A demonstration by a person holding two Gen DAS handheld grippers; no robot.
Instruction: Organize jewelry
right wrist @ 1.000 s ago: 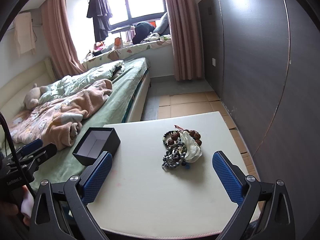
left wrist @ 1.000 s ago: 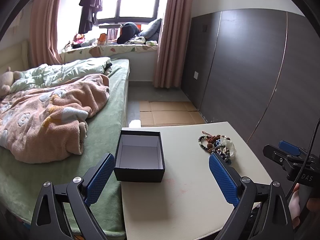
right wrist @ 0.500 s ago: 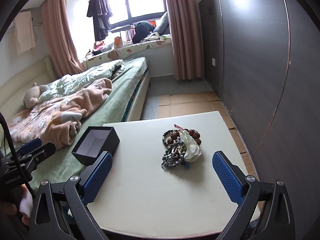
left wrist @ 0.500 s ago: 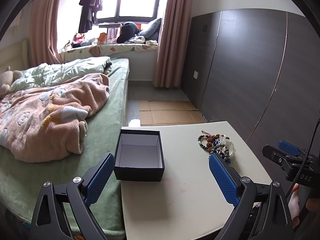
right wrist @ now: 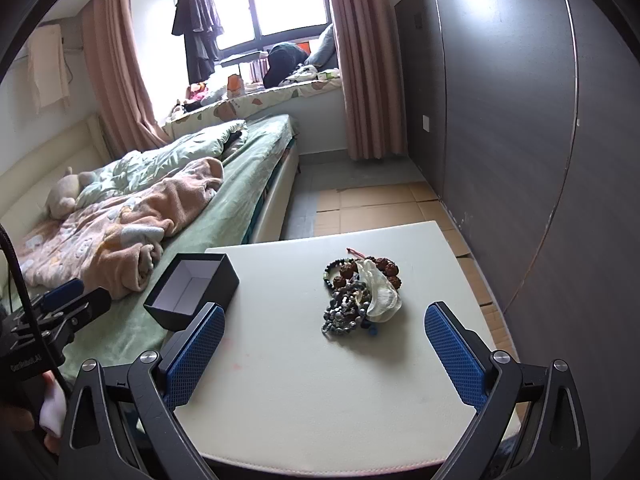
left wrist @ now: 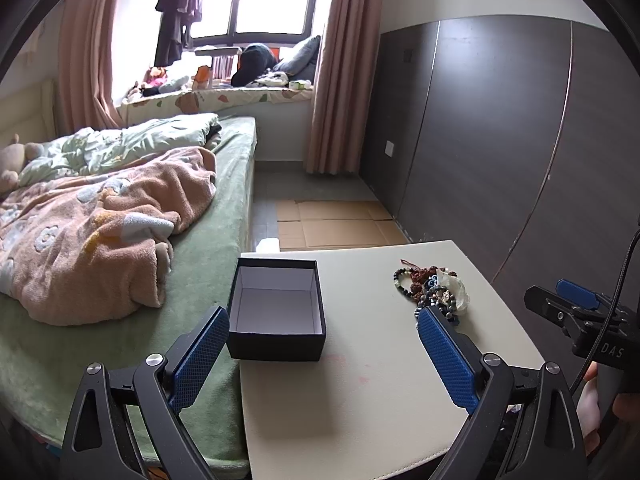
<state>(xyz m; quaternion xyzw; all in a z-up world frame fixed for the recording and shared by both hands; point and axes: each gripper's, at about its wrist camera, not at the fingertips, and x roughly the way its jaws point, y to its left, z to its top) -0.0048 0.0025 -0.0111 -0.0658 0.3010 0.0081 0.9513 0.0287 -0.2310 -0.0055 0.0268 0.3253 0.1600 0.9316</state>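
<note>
An open, empty black box [left wrist: 276, 312] with a pale inside sits at the left edge of a cream table [left wrist: 372, 392]; it also shows in the right wrist view [right wrist: 192, 292]. A pile of beaded bracelets [right wrist: 358, 294] with a white piece lies on the table's right part, also in the left wrist view [left wrist: 434, 290]. My left gripper [left wrist: 324, 354] is open and empty, just short of the box. My right gripper [right wrist: 326, 354] is open and empty, short of the pile.
A bed [left wrist: 120, 216] with a green sheet and a pink blanket lies against the table's left side. A dark wardrobe wall [right wrist: 520, 120] runs along the right. Cardboard sheets [left wrist: 332, 226] cover the floor beyond the table.
Both grippers have drifted slightly; the box and the pile sit where they were. Both grippers stay open.
</note>
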